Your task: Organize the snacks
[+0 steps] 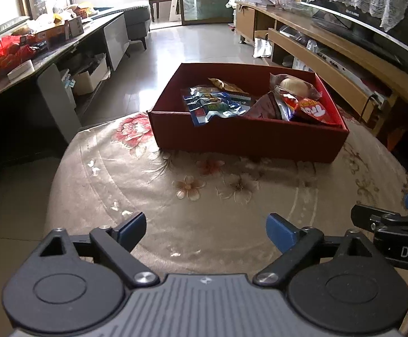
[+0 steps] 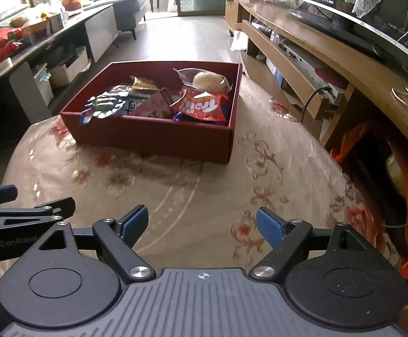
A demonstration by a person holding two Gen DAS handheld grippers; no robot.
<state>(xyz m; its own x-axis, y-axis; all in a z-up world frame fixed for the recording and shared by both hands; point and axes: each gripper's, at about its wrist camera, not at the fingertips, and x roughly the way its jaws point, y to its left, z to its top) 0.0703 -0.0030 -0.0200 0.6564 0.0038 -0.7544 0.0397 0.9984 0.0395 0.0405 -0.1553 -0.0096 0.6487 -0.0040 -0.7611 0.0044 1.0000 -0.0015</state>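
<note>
Left gripper (image 1: 205,231) at the bottom of its frame, jaws spread wide, nothing between them; right gripper (image 2: 202,226) just the same, released and empty, both above the floral tablecloth (image 1: 153,196). Up past them, mid-frame, sits the red box (image 1: 249,137) on the cloth, well apart from both. Inside: a blue snack packet (image 1: 213,106) at the left, a red snack bag (image 1: 310,109) at the right, a wrapped bun (image 1: 293,85) behind it, a gold-brown packet (image 1: 223,84) toward the back. Television (image 1: 372,14) upper right, cluttered counter (image 1: 35,42) upper left.
</note>
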